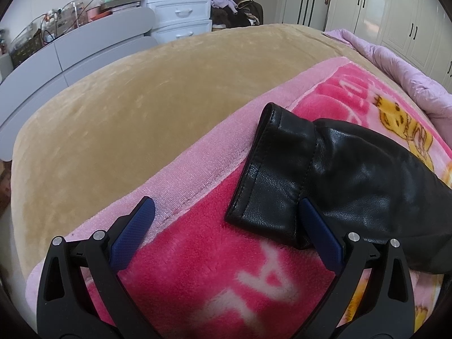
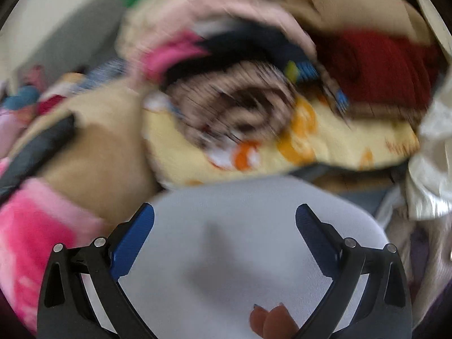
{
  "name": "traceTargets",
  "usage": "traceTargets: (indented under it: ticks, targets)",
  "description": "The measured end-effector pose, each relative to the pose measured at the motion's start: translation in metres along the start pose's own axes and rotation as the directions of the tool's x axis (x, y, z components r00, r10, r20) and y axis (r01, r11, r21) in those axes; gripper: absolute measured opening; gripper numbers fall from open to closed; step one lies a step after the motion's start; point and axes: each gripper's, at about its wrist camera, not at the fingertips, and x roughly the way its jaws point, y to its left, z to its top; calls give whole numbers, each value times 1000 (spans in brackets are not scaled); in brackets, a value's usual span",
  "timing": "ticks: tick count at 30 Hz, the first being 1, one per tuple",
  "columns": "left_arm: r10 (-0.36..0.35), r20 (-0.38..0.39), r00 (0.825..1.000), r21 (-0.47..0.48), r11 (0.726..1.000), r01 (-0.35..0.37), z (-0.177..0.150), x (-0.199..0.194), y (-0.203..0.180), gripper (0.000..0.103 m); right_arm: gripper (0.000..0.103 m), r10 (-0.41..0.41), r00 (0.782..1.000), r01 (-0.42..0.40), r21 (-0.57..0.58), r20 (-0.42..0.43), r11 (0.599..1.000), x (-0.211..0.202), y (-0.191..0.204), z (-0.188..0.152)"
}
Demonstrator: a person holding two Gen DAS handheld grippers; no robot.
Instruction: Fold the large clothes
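Observation:
A black leather jacket sleeve (image 1: 325,169) lies on a pink printed blanket (image 1: 203,254) in the left wrist view, its cuff pointing up and left. My left gripper (image 1: 226,209) is open, low over the blanket; the cuff's lower corner lies between its fingers and the right blue pad (image 1: 319,231) touches the leather. The right wrist view is blurred by motion. There my right gripper (image 2: 224,212) is open with nothing between its fingers, over a pale grey rounded surface (image 2: 240,254). A dark strip (image 2: 36,147), perhaps the jacket, crosses the far left.
A tan plush cover (image 1: 127,99) spreads beyond the pink blanket, a lilac quilt (image 1: 395,67) at the right. White drawers (image 1: 180,5), a grey headboard (image 1: 70,53) and wardrobes (image 1: 395,14) stand behind. The right wrist view shows a blurred heap of cloth (image 2: 254,99) and a red garment (image 2: 381,67).

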Motion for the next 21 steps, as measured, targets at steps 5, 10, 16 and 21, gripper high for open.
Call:
traceTargets:
  ticks: [5,10,16,21]
  targets:
    - [67,2,998,49,997,-67,0,1,-11,95,99,258,965,-254,-73,44,964,-74,32,-3]
    - [41,11,999,25,999,-41,-2,0,-4,95,99,521,852,-514,-122,40,849,-146,72,-40]
    - [49,24,998,27,998,-50,-5,-1,-4,95,99,694,720,-675,-246,-11,696,-204,117,-109]
    - [29,8,1000,15,999,-30,-1,-1,-1,95,99,609,793,-561,-374,13,738,-211,130,-130]
